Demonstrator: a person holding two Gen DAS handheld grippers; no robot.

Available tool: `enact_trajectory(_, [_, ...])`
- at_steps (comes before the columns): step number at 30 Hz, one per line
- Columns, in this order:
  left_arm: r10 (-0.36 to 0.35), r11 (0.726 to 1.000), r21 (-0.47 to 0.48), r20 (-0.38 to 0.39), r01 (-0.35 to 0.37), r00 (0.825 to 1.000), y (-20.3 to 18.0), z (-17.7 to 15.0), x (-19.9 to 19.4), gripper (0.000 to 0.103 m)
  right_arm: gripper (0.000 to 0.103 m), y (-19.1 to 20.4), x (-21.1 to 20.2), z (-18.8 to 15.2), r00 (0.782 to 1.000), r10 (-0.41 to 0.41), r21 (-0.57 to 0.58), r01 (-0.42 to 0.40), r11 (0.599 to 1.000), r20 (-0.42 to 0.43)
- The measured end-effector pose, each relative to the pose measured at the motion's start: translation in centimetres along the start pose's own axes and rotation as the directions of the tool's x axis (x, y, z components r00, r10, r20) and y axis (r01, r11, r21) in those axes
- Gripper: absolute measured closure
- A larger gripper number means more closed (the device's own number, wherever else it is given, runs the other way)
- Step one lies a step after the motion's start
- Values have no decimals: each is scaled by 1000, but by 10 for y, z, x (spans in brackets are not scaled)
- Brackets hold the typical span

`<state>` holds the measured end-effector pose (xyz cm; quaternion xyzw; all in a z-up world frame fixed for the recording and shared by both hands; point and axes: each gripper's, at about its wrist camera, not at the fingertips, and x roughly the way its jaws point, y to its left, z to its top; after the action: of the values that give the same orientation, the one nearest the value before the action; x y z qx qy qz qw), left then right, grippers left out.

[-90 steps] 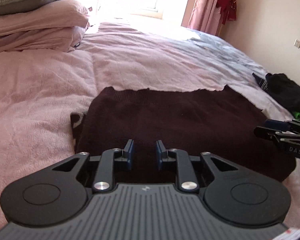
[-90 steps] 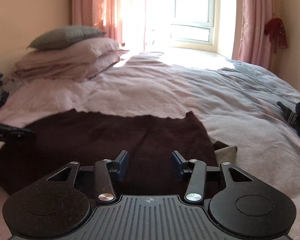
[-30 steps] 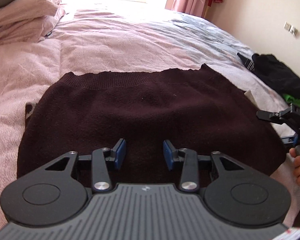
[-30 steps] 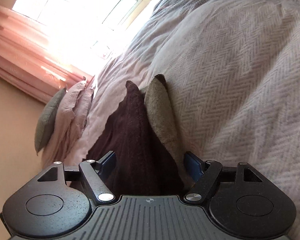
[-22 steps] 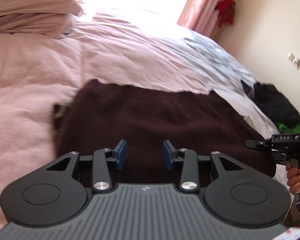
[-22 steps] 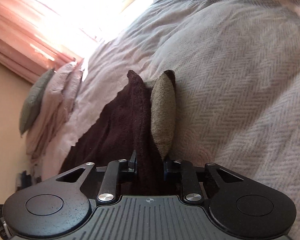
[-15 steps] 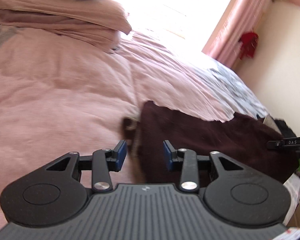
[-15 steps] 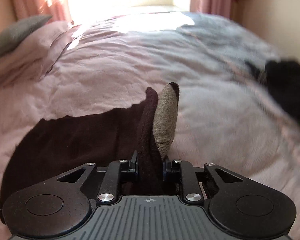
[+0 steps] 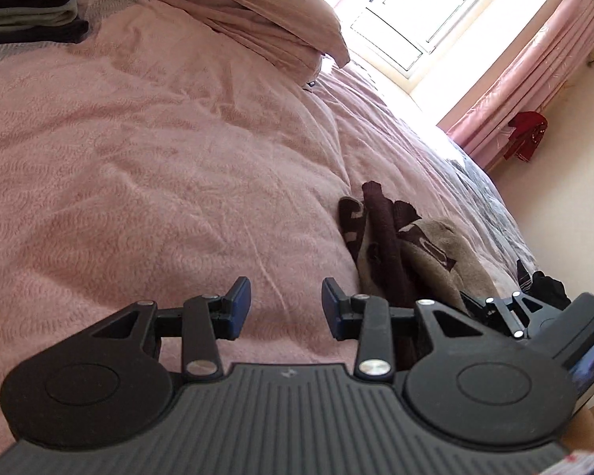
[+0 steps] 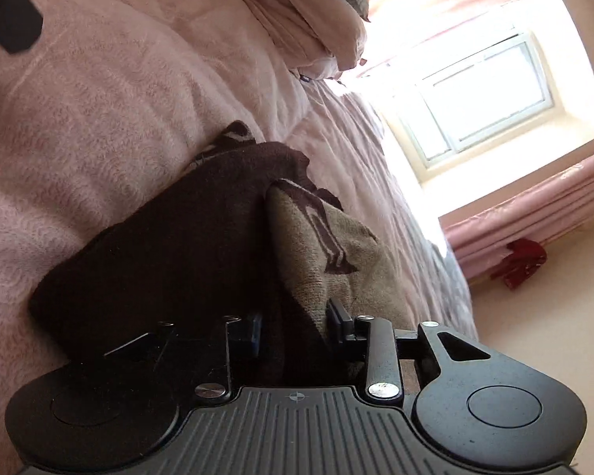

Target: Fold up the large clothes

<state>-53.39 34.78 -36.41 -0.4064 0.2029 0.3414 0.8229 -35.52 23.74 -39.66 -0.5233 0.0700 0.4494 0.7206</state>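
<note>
Left gripper point(image 9: 286, 308): jaws partly apart, nothing between the blue pads, only pink bedspread point(image 9: 146, 166) ahead of them.
Right gripper point(image 10: 295, 328): jaws opening, a fold of the sweater standing between them; whether the pads press on it cannot be told from the right wrist view.
Sweater point(image 10: 170, 253): dark brown knit with a tan patterned side, bunched and folded over on the bedspread; it runs forward from the right gripper's jaws, and in the left wrist view it lies just right of the left gripper's right finger.
Right gripper, from the left: its black body shows at the lower right edge, close beside the left one.
Pillows point(image 9: 257, 12): stacked far ahead, toward the window point(image 9: 419, 19).
Folded pile point(image 9: 27, 4): dark clothes, far ahead on the left.
Curtain point(image 9: 534, 63): pink, right of the window.
</note>
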Motion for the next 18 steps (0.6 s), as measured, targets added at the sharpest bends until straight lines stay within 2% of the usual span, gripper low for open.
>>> enact_trajectory(1, [-17,1000,4,-1,17,1000,-7,0,0,70,54,-14,-13,-3,998,46,49,-48,998,29])
enact_trajectory(2, [-41,999,10,-1,41,999,-17,1,1,70,43,-31,-34,-8,992,91,106,-100,989,85])
enact_trajectory(3, [-64,998,16,-3,64,998,-28,0,3,70,39,-44,-50,-15,984,119,140,-138,981,132])
enact_trajectory(5, [-120,992,22,-27,120,992,-48,0,10,70,39,-74,-72,-34,967,174,214,-213,954,185])
enact_trajectory(7, [-176,984,3,-72,176,982,-64,-2,24,70,39,-109,-77,-53,956,218,356,-277,892,197])
enact_trajectory(9, [-221,975,-40,-127,217,967,-79,-5,44,69,39,-146,-69,-79,961,212,509,-273,816,175])
enact_trajectory(12, [-262,960,-149,-188,236,947,-89,-7,76,63,40,-196,-35,-123,972,214,737,-216,640,99])
enact_trajectory(13, [-277,953,-186,-202,241,939,-90,-8,86,62,42,-204,-21,-134,971,229,779,-196,596,69])
enact_trajectory(15, [-272,945,-246,-230,215,934,-91,-11,106,61,49,-216,8,-154,959,281,838,-179,516,32])
enact_trajectory(18, [-269,937,-286,-225,200,936,-90,-13,122,60,50,-223,39,-172,925,371,891,-233,389,80])
